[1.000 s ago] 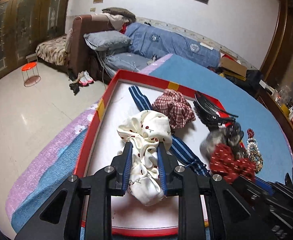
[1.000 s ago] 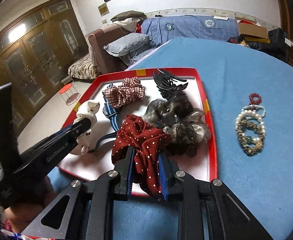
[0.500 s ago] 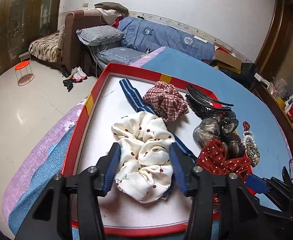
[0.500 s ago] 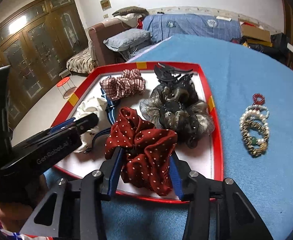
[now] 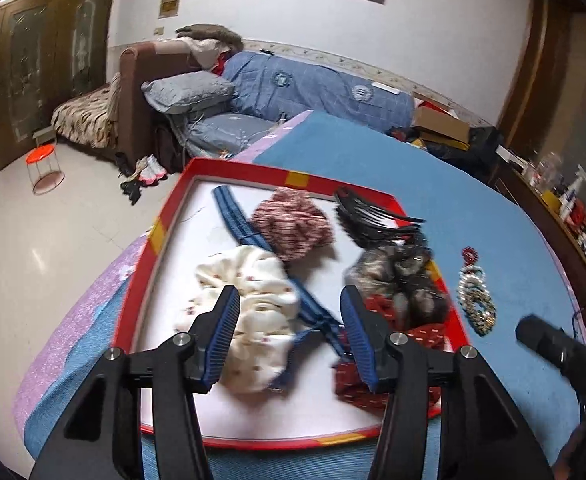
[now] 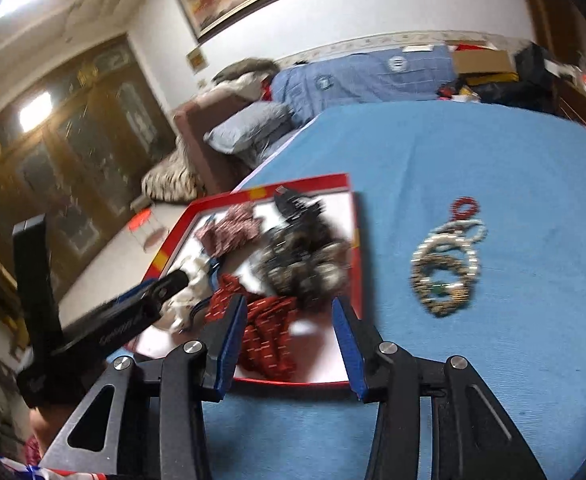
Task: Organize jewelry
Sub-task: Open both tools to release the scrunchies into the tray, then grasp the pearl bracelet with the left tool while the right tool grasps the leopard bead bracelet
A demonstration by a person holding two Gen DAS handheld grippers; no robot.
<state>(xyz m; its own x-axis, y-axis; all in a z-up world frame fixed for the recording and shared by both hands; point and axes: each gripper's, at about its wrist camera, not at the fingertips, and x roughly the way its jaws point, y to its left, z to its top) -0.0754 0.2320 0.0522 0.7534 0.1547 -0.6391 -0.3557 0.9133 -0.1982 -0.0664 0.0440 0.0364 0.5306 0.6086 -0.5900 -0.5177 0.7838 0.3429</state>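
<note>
the left gripper (image 5: 289,316) hangs above the near part of the red tray (image 5: 161,224), its two blue-padded fingers (image 5: 223,336) spread wide with nothing between them. just under it lies the cream scrunchie (image 5: 245,300) with small red marks, on the white floor of the tray, and a blue striped band (image 5: 237,220) runs from the far side of the tray under this scrunchie toward the near edge. the right gripper (image 6: 289,320) is also wide open and grips nothing; it is above the near right corner of the tray, and the dark red dotted scrunchie (image 6: 269,336) lies below it, free on the tray. further in the tray there is a plaid scrunchie (image 5: 293,226), a grey-brown fluffy scrunchie (image 5: 393,276) and a black claw clip (image 5: 373,220) at the far right corner. outside the tray, on the blue table cloth (image 6: 493,168) to the right, rests a small pile of bead bracelets (image 6: 445,268) with a red bracelet (image 6: 464,206) at its far end. the pile is near the tray edge but apart from it. the pictures are a little blurred. behind the table stand a sofa (image 5: 313,92) with a blue blanket and a grey pillow (image 5: 189,90).
</note>
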